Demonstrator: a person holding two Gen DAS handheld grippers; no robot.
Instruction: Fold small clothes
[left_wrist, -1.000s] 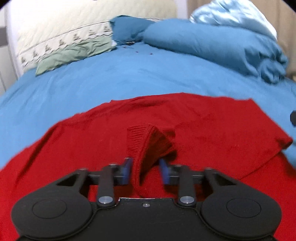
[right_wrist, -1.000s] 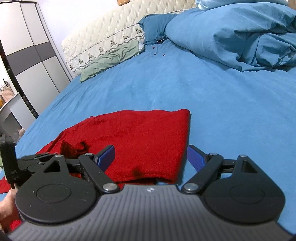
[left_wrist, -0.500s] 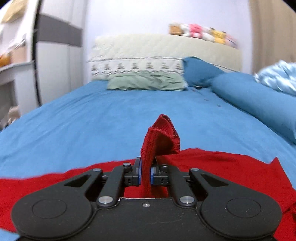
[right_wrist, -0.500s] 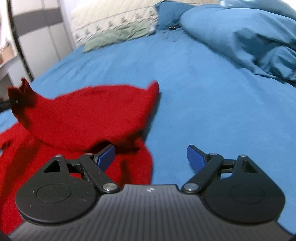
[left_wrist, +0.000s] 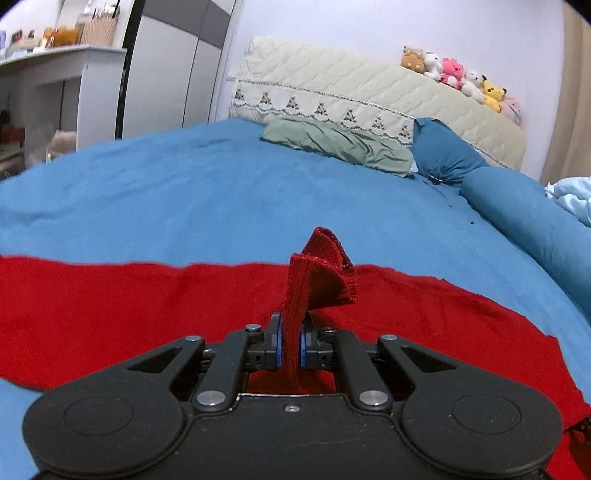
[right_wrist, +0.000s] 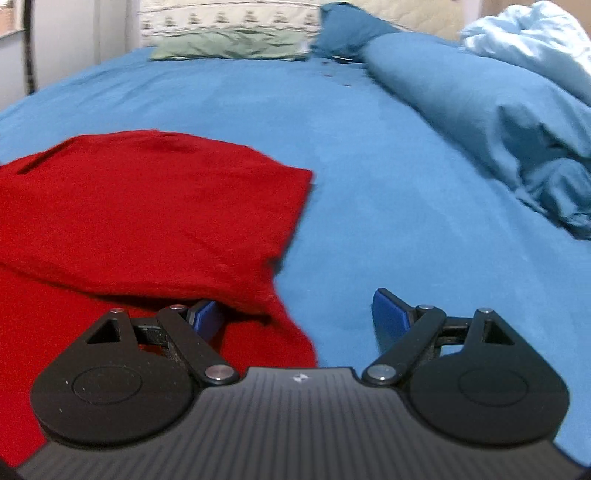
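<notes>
A red knit garment (left_wrist: 110, 302) lies spread on the blue bed sheet (left_wrist: 184, 206). My left gripper (left_wrist: 290, 347) is shut on a ribbed cuff (left_wrist: 317, 280) of the garment, which stands up between the blue pads. In the right wrist view the garment (right_wrist: 147, 206) lies folded over itself at the left. My right gripper (right_wrist: 299, 314) is open and empty, low over the garment's right edge, its left finger (right_wrist: 207, 314) tucked under the folded layer and its right finger (right_wrist: 388, 314) over bare sheet.
A green pillow (left_wrist: 340, 144), a dark blue pillow (left_wrist: 443, 155) and a quilted headboard (left_wrist: 369, 96) with plush toys (left_wrist: 454, 77) stand at the far end. A bunched blue duvet (right_wrist: 498, 122) lies to the right. A wardrobe (left_wrist: 177, 66) and a shelf are at the left.
My left gripper shut on the cuff and lifted it, its view tilting up toward the headboard. The folded layer has settled flat. My right gripper stayed open and shifted along the garment's right edge.
</notes>
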